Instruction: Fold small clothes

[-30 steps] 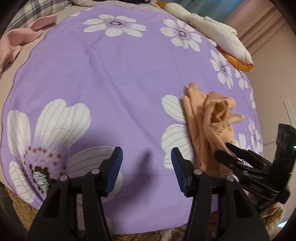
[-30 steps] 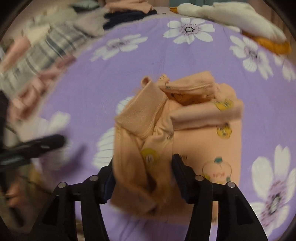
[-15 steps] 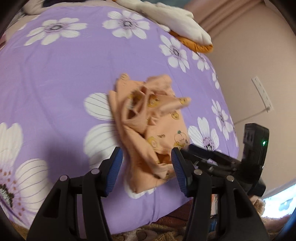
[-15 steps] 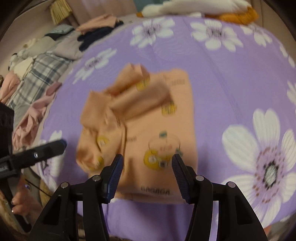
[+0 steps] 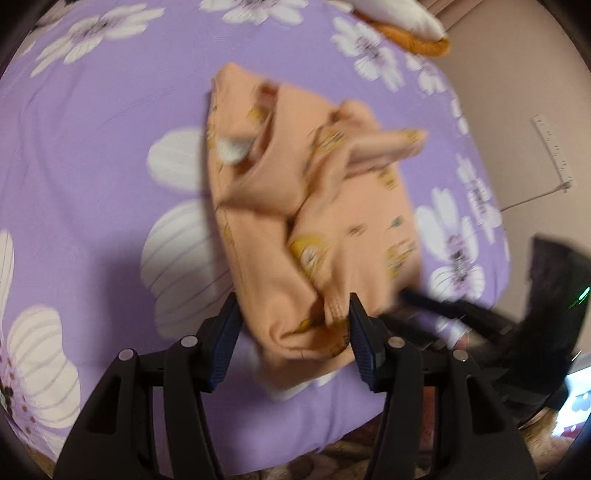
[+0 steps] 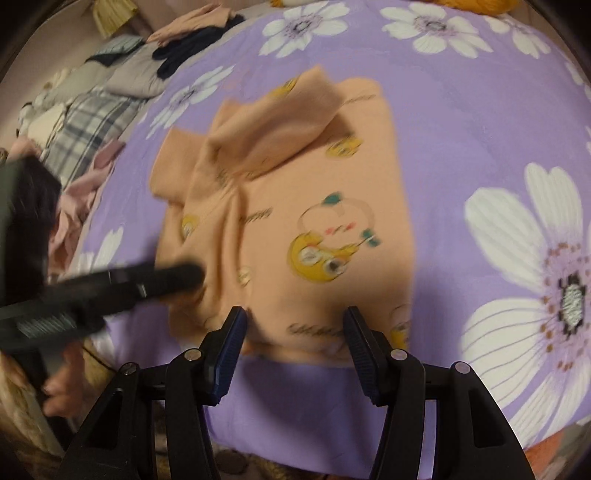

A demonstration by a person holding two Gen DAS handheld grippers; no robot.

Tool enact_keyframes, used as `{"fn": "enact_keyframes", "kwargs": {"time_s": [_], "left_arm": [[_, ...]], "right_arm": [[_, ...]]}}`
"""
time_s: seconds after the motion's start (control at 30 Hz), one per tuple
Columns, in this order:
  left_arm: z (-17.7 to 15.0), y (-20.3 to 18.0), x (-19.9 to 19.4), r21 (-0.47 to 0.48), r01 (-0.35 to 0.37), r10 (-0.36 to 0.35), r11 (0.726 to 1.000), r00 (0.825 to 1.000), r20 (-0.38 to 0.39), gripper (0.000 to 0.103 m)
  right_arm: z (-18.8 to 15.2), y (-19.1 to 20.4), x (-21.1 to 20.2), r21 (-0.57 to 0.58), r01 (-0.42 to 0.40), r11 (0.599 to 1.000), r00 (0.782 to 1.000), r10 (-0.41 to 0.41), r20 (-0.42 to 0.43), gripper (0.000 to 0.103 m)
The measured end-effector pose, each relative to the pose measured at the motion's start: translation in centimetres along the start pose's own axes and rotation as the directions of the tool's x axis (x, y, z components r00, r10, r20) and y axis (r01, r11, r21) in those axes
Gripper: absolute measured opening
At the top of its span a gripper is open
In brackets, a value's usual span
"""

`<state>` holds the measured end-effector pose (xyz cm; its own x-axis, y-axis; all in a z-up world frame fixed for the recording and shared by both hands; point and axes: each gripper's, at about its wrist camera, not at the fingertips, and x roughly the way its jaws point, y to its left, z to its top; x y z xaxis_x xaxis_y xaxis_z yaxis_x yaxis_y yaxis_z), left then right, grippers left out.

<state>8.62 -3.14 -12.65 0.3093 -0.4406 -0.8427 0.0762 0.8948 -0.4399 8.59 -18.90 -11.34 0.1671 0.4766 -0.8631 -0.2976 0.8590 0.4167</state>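
A small peach garment [image 5: 314, 206] with yellow cartoon prints lies rumpled and partly folded on the purple flowered bedspread [image 5: 92, 129]. My left gripper [image 5: 293, 339] is open, its jaws on either side of the garment's near bunched corner. My right gripper [image 6: 293, 345] is open at the garment's [image 6: 306, 206] near hem, holding nothing. The left gripper also shows in the right wrist view [image 6: 140, 284], reaching onto the garment's left side. The right gripper shows in the left wrist view [image 5: 424, 302], at the garment's right edge.
A pile of other clothes [image 6: 92, 110], plaid, grey, pink and dark, lies along the bed's far left. A white and orange cushion [image 5: 406, 22] sits at the far edge. A beige wall [image 5: 517, 110] stands to the right. The bedspread's near edge [image 6: 314, 424] is close below the grippers.
The right gripper let go of the garment and now stands open at its hem. The left gripper swung right and closed in on the garment's near corner. The garment lies flatter.
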Motion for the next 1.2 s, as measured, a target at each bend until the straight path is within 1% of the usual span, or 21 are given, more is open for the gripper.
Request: {"fn": "enact_keyframes", "kwargs": {"time_s": [0.07, 0.13, 0.2, 0.3, 0.33, 0.43, 0.53, 0.63, 0.7, 0.77, 0.83, 0.9, 0.97, 1.03, 1.2], "left_arm": [[-0.7, 1.0, 0.3, -0.034, 0.010, -0.011, 0.999, 1.000, -0.020, 0.055], [-1.4, 1.9, 0.2, -0.061, 0.043, -0.043, 0.997, 0.999, -0.011, 0.055], [-1.8, 2.3, -0.1, -0.069, 0.049, -0.050, 0.996, 0.999, -0.007, 0.054], [-2.1, 2.5, -0.3, -0.072, 0.055, -0.055, 0.996, 0.998, -0.007, 0.053], [-2.2, 2.5, -0.3, -0.073, 0.055, -0.056, 0.996, 0.998, -0.007, 0.053], [-2.6, 2.3, -0.3, -0.068, 0.048, -0.049, 0.997, 0.999, -0.007, 0.053], [-3.0, 2.1, -0.5, -0.063, 0.043, -0.044, 0.997, 0.999, -0.007, 0.053], [-3.3, 2.2, -1.0, -0.066, 0.049, -0.050, 0.997, 0.999, -0.007, 0.053], [-3.3, 2.2, -1.4, -0.075, 0.058, -0.059, 0.995, 0.998, -0.006, 0.055], [-3.0, 2.3, -2.0, -0.087, 0.076, -0.076, 0.993, 0.997, 0.014, 0.056], [-2.2, 2.5, -3.0, -0.096, 0.119, -0.113, 0.988, 0.991, 0.067, 0.068], [-1.6, 2.6, -3.5, -0.097, 0.139, -0.129, 0.985, 0.986, 0.109, 0.073], [-0.9, 2.6, -3.4, -0.097, 0.135, -0.123, 0.986, 0.985, 0.121, 0.073], [-0.2, 2.6, -2.6, -0.111, 0.137, -0.124, 0.984, 0.985, 0.117, 0.073], [0.7, 2.3, -0.2, -0.122, 0.147, -0.139, 0.982, 0.988, 0.067, 0.071]], "right_arm": [[0.5, -0.2, -0.3, -0.001, 0.014, 1.000, 1.000, -0.014, 0.026, 0.057], [1.3, 0.0, -0.3, -0.014, 0.024, 1.000, 0.999, -0.023, 0.048, 0.056], [2.7, 0.9, 0.0, -0.048, 0.019, 0.999, 0.997, -0.016, 0.074, 0.052], [4.8, 2.1, 1.3, -0.103, 0.008, 0.995, 0.996, 0.001, 0.086, 0.051], [5.3, 2.4, 1.8, -0.123, 0.021, 0.992, 0.996, -0.010, 0.087, 0.051], [7.3, 3.3, 3.4, -0.171, 0.112, 0.979, 0.990, -0.096, 0.100, 0.051], [8.8, 3.5, 4.5, -0.175, 0.056, 0.983, 0.996, -0.043, 0.076, 0.051], [9.8, 4.0, 5.0, -0.169, 0.066, 0.983, 0.994, -0.050, 0.096, 0.051], [9.8, 3.8, 4.7, -0.156, 0.067, 0.985, 0.993, -0.051, 0.102, 0.051], [9.5, 3.6, 3.8, -0.136, 0.048, 0.990, 0.993, -0.032, 0.117, 0.051], [9.2, 3.1, 2.8, -0.122, 0.050, 0.991, 0.990, -0.032, 0.139, 0.051], [8.6, 2.2, 1.6, -0.098, 0.062, 0.993, 0.987, -0.046, 0.155, 0.051], [8.2, 1.2, 0.9, -0.069, 0.072, 0.995, 0.985, -0.060, 0.163, 0.055], [7.6, -0.1, 0.3, -0.035, 0.076, 0.997, 0.983, -0.069, 0.167, 0.060], [5.8, -2.8, 0.2, 0.041, 0.088, 0.995, 0.987, -0.092, 0.129, 0.061]]}}
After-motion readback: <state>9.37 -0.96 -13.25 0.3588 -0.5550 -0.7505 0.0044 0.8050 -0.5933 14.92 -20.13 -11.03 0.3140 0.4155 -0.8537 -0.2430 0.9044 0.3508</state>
